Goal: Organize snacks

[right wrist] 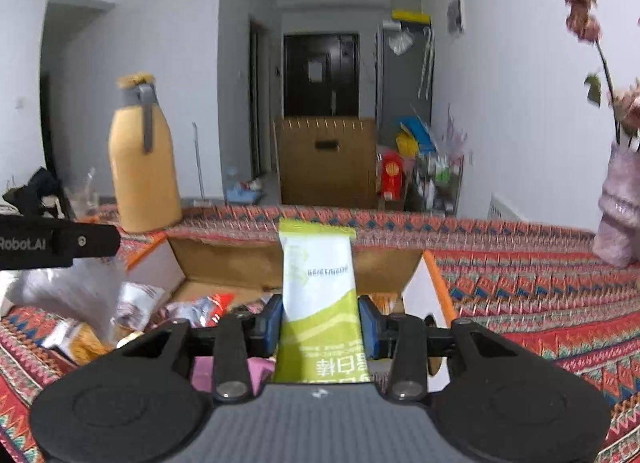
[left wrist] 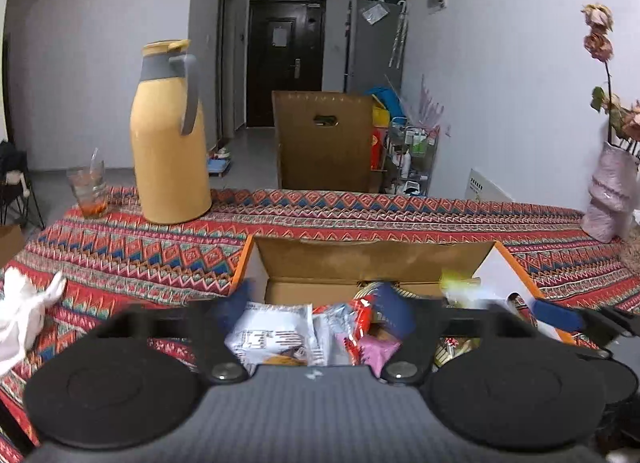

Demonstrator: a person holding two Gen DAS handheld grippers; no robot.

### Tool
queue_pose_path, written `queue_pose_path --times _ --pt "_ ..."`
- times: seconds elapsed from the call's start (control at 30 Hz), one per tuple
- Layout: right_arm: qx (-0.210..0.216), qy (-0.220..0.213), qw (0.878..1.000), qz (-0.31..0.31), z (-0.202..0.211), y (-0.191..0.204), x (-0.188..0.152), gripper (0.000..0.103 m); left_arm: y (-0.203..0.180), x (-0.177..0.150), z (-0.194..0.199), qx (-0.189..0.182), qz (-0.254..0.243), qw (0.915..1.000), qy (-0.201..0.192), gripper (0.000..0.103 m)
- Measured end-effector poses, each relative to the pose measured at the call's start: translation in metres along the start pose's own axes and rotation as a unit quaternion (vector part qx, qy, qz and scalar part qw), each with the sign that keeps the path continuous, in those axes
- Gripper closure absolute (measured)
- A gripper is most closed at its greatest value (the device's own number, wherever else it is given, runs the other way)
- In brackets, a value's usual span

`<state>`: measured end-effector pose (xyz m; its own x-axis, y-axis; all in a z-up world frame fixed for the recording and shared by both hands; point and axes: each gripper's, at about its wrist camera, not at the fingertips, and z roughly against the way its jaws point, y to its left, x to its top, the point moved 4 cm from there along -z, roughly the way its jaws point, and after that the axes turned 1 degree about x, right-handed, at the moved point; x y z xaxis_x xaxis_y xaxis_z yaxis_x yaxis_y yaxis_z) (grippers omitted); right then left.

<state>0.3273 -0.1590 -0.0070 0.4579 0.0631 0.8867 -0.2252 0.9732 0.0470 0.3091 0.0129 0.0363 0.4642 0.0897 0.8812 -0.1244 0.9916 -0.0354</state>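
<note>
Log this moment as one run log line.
right gripper: shut on green snack bar, above cardboard box | left gripper: open, over snacks in box

Readable text: "Robot.AI" in grey letters on the black body of the left gripper (right wrist: 60,243), seen at the left edge of the right wrist view. The green-and-white snack bar wrapper (right wrist: 320,303) carries upside-down Chinese characters, "白棒" legible near its lower end; a line of small print mid-wrapper is too fine to read. Print on the white foil snack packet (left wrist: 272,333) in the left wrist view is blurred, unreadable.
</note>
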Motion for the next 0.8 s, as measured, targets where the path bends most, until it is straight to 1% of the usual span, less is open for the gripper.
queue_pose_path --times 0.07,0.1,0.2,0.37,0.5,0.67,0.8 --pt "0.003 -0.004 1.000 -0.014 0.006 -0.006 -0.007 0.007 0.008 -0.006 0.008 0.012 0.007 0.9997 -0.020 0.000" --pt "0.002 -0.010 1.000 -0.022 0.013 -0.009 -0.012 0.000 0.013 -0.010 0.013 0.008 0.007 0.9998 -0.019 0.000" --pt "0.014 -0.015 0.999 -0.027 0.037 -0.013 -0.023 0.000 0.024 -0.024 0.030 -0.009 0.008 0.9998 -0.015 0.000" --pt "0.026 -0.021 0.999 -0.006 0.090 -0.004 -0.052 0.000 0.034 -0.057 0.073 -0.022 -0.011 0.9994 -0.024 0.000" --pt "0.030 -0.013 0.999 0.000 0.123 0.003 -0.075 0.000 0.039 -0.084 0.095 -0.023 -0.021 0.9994 -0.016 0.000" --pt "0.033 0.007 0.999 -0.008 0.144 0.005 -0.101 0.000 0.045 -0.110 0.109 -0.031 -0.019 0.9993 -0.002 0.000" --pt "0.033 0.023 0.999 -0.016 0.146 0.006 -0.115 0.000 0.045 -0.123 0.116 -0.037 -0.018 0.9991 0.010 0.000"
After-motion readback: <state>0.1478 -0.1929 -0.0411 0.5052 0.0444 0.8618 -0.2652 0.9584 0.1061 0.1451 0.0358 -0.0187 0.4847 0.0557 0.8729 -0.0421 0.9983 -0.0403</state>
